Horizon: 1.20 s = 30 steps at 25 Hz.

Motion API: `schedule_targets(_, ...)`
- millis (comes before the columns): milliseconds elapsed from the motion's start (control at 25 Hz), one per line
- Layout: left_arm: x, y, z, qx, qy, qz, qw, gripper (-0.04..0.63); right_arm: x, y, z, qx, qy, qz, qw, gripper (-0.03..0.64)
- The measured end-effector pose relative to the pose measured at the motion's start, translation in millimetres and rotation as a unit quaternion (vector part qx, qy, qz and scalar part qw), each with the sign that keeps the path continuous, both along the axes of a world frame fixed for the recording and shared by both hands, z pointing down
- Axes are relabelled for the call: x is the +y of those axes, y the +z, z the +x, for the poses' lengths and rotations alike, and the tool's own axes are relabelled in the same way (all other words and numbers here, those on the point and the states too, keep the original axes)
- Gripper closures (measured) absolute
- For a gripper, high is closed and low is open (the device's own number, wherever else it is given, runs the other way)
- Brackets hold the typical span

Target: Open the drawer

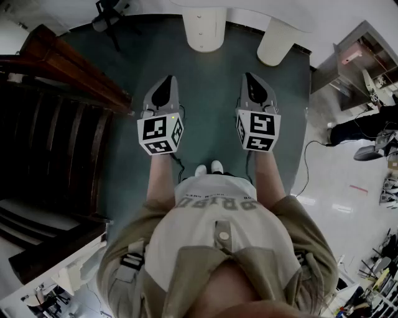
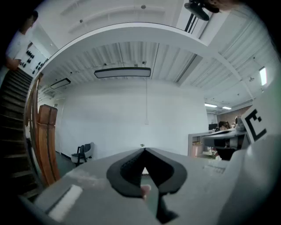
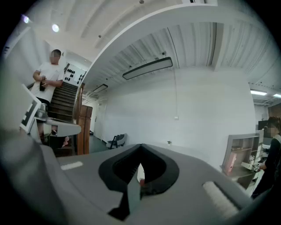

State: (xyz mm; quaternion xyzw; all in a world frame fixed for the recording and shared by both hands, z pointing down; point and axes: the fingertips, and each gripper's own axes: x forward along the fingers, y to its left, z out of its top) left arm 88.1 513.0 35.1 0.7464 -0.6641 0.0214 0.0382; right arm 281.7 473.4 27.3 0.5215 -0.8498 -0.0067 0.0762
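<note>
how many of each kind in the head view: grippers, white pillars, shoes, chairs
grey handheld grippers: 2, left gripper and right gripper
white rounded pillars: 2
white shoes: 2
black chair: 1
total: 7

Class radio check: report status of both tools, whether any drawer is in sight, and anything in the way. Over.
Left tool shut, empty. Right tool shut, empty. No drawer in sight. Wooden staircase to the left, nothing touching tools.

A staircase [image 1: 50,143] is filling the frame's left side, a chair [image 1: 109,15] is standing at upper left, and a shelf unit [image 1: 364,62] is sitting at upper right. The left hand-held gripper [image 1: 166,84] and the right hand-held gripper [image 1: 250,79] are hanging side by side, apart, over the floor [image 1: 208,124] at centre.
</note>
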Motion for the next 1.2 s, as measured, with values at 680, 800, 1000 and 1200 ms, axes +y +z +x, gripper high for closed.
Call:
schedule_targets(680,-10,8,4,-0.003,0.000,-0.008,1.0000,0.588,-10,7,4,0.014,-0.003,0.002,1.000,0.617)
schedule_targets(800,-13,9,6,-0.003,-0.002,-0.011,0.9999,0.588,-14,10,6,0.015,-0.003,-0.002,1.000,0.617)
schedule_targets(1000,-21,13,8,-0.002,-0.010,-0.013,0.9999,0.588,-26,9,16,-0.016,0.004,0.000,1.000,0.614)
schedule_targets(1200,-30,10,-3,0.014,-0.029,-0.008,0.9995,0.509,-41,8,19,-0.025,-0.019,0.002,1.000,0.446)
